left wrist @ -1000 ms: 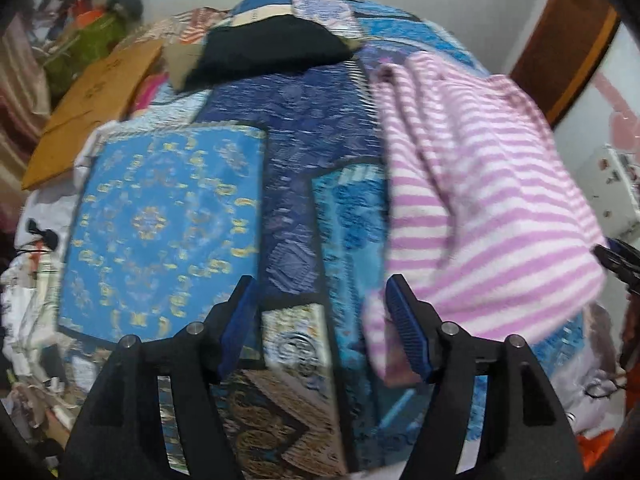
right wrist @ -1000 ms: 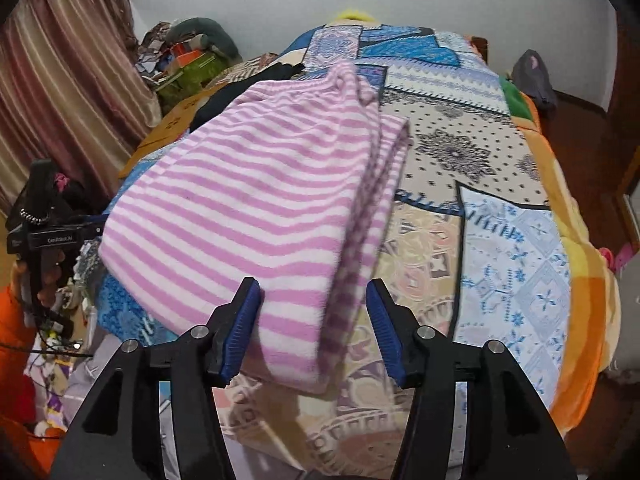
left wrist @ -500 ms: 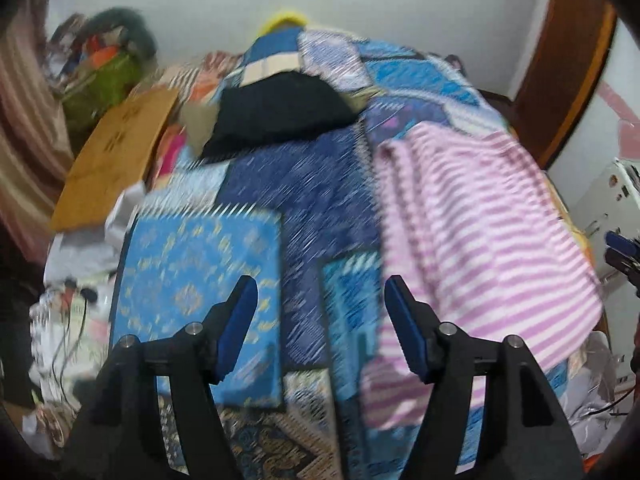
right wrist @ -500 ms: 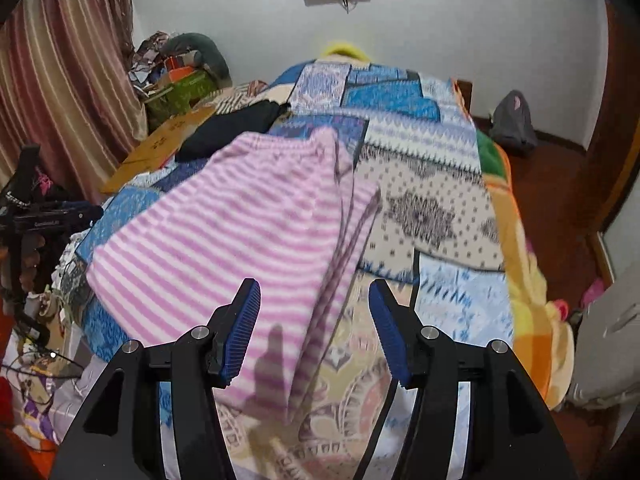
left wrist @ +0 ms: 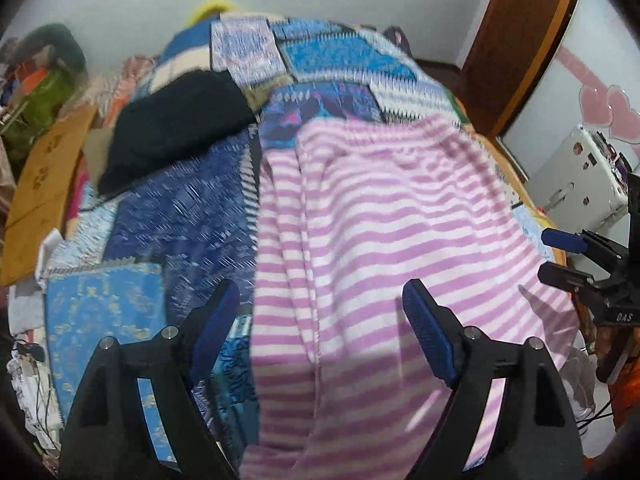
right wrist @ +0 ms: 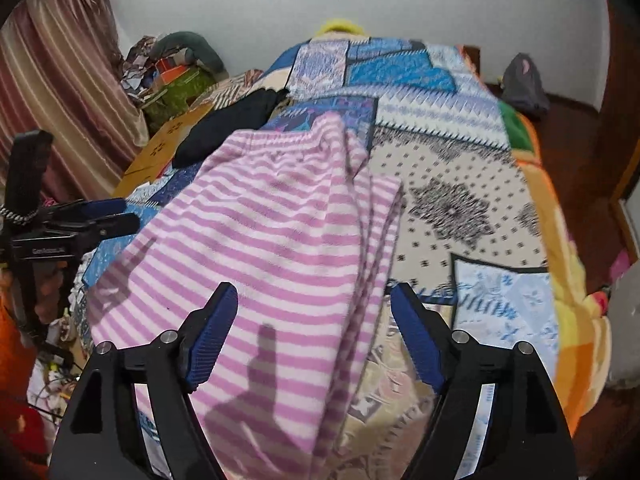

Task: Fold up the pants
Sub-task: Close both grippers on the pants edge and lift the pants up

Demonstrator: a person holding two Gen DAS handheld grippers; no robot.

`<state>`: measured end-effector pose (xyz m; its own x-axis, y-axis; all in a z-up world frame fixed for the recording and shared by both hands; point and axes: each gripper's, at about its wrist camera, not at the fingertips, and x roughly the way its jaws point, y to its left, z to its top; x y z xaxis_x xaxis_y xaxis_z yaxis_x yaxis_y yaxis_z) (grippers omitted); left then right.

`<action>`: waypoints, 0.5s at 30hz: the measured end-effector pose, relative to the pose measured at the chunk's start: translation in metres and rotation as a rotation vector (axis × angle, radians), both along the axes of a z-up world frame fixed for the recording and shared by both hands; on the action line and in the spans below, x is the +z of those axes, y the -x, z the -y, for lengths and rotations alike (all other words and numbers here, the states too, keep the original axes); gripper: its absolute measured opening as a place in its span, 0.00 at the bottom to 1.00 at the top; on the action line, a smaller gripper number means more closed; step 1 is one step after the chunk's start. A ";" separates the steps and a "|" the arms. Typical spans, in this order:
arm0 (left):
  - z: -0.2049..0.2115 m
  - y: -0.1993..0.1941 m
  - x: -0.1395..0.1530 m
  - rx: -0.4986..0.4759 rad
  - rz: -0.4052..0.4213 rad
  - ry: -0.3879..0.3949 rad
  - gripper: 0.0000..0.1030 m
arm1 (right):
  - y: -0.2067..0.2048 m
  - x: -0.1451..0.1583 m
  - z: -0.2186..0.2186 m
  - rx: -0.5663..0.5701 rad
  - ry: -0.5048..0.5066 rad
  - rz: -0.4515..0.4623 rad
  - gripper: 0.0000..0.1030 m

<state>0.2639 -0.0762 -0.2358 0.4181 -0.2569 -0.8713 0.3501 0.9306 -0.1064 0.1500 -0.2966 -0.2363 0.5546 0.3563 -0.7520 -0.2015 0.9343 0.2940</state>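
Patchwork bedspread [right wrist: 448, 184] in blues, creams and orange covers the bed on which the pink-and-white striped pants [right wrist: 276, 236] lie, folded lengthwise into a long stack that runs from the near edge toward the white back wall [right wrist: 440, 4]. Beside the pants' far end lies a black garment [left wrist: 176, 120], apart from them, with a flat cardboard sheet [left wrist: 40, 184] further left and a heap of green and orange clutter [right wrist: 176, 80] against a striped curtain [right wrist: 60, 92]. Right of the bed: a brown wooden door frame [left wrist: 520, 40], a white appliance [left wrist: 580, 176] (details blurred) and a dark bag [right wrist: 520, 84] on the floor.

Left gripper [left wrist: 320, 316] hangs above the near end of the pants, jaws wide and just opened further, nothing pressed between the blue pads. Right gripper [right wrist: 312, 320] likewise stands spread, jaws just opened further, over the pants' right folded edge without clamping it; its shadow falls on the stripes.

Both views are motion-blurred. Each gripper's black body hides the nearest hem, so how the pants end at the bed's edge cannot be told. A dark object high on the wall is cut off by the frame.
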 end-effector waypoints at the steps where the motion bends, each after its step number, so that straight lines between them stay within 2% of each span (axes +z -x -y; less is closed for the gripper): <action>1: 0.002 -0.003 -0.008 -0.002 -0.027 -0.006 0.82 | -0.002 -0.003 -0.002 0.008 -0.005 -0.013 0.74; 4: 0.003 -0.008 -0.029 -0.016 -0.084 -0.014 0.88 | -0.009 -0.019 -0.006 0.029 0.006 -0.066 0.74; 6: 0.001 -0.010 -0.036 -0.002 -0.084 -0.007 0.98 | -0.013 -0.029 -0.007 0.039 0.007 -0.099 0.75; 9: -0.001 -0.015 -0.042 -0.003 -0.106 0.026 0.99 | -0.021 -0.039 -0.002 0.051 -0.049 -0.145 0.82; 11: -0.001 -0.020 -0.050 0.004 -0.142 0.073 1.00 | -0.025 -0.042 0.001 0.063 -0.075 -0.158 0.83; 13: 0.002 -0.025 -0.058 0.007 -0.181 0.105 1.00 | -0.028 -0.043 0.000 0.075 -0.086 -0.159 0.85; 15: 0.006 -0.029 -0.060 0.001 -0.182 0.111 1.00 | -0.031 -0.044 -0.001 0.095 -0.085 -0.151 0.88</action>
